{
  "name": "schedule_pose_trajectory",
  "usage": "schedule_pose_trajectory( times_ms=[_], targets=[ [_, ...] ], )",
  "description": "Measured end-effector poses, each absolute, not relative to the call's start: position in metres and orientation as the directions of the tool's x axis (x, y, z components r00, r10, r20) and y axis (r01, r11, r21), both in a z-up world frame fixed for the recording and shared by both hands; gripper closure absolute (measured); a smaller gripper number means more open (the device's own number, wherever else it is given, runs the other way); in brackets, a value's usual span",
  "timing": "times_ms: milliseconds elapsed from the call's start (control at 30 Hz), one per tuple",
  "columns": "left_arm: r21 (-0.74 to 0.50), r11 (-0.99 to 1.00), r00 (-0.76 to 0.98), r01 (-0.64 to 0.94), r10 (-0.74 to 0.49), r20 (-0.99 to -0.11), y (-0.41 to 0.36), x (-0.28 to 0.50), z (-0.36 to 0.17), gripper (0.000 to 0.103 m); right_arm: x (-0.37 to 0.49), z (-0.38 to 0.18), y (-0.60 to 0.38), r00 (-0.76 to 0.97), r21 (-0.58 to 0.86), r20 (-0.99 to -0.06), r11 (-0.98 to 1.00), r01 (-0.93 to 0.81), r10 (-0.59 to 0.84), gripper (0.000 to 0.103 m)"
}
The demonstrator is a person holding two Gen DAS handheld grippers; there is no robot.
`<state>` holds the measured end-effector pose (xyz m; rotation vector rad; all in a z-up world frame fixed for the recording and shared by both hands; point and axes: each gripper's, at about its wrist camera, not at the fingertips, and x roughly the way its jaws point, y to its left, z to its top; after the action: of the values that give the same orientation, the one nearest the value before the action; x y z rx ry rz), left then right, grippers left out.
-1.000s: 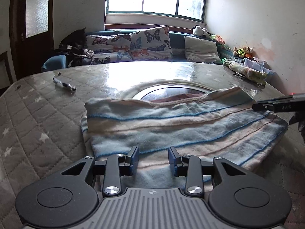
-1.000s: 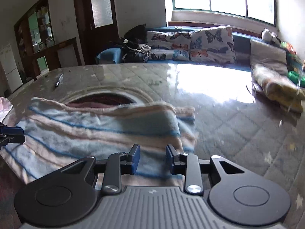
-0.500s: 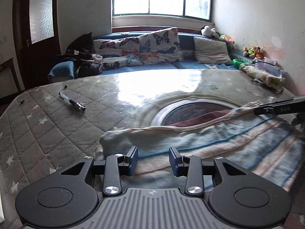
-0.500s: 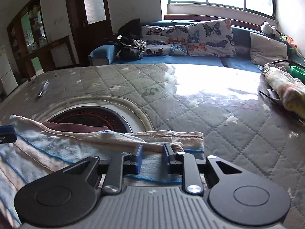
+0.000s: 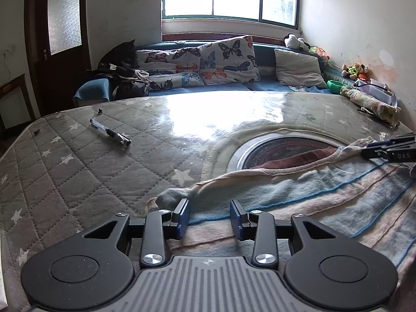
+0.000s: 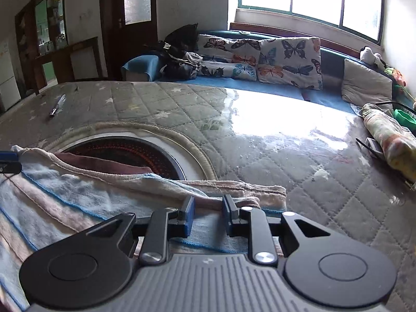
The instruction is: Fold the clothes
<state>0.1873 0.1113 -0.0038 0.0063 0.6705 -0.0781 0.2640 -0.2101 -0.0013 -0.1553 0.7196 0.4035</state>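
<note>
Now striped garment [image 5: 299,197] lies flat on quilted table cover [image 5: 78,176], long axis running lower left to right of left-wrist frame, collar edge toward round opening [image 5: 280,150]. Left gripper [image 5: 209,217] jaws partly apart, cloth between, grip unclear. Right gripper [image 6: 206,214] jaws narrow, fold of hem bunched between pads. Pen [image 5: 110,132] upper left.
</note>
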Motion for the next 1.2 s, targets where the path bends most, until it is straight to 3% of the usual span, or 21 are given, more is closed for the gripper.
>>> schedule_pose_trajectory(
  times_ms=[267, 600, 767, 900, 1200],
  targets=[
    [-0.084, 0.995, 0.771, 0.044, -0.087, -0.630, 0.124, 0.193, -0.005, 0.070, 0.265, -0.002, -0.210, 0.678, -0.002, -0.668, 0.910, -0.414, 0.307, 0.079],
    [-0.064, 0.998, 0.779, 0.022, -0.057, -0.624, 0.122, 0.193, 0.001, 0.074, 0.264, -0.003, -0.212, 0.681, 0.009, -0.661, 0.911, -0.413, 0.315, 0.077],
    [-0.072, 0.996, 0.798, 0.054, -0.086, -0.596, 0.109, 0.198, 0.011, 0.077, 0.262, -0.003, -0.210, 0.683, 0.006, -0.658, 0.908, -0.418, 0.318, 0.072],
    [-0.075, 0.996, 0.775, 0.058, -0.092, -0.625, 0.103, 0.214, 0.001, 0.083, 0.262, -0.004, -0.210, 0.682, 0.009, -0.656, 0.908, -0.420, 0.322, 0.071],
    [-0.139, 0.990, 0.773, -0.039, -0.058, -0.632, 0.130, 0.219, 0.003, 0.086, 0.262, -0.002, -0.211, 0.678, 0.014, -0.660, 0.908, -0.420, 0.324, 0.070]
  ],
)
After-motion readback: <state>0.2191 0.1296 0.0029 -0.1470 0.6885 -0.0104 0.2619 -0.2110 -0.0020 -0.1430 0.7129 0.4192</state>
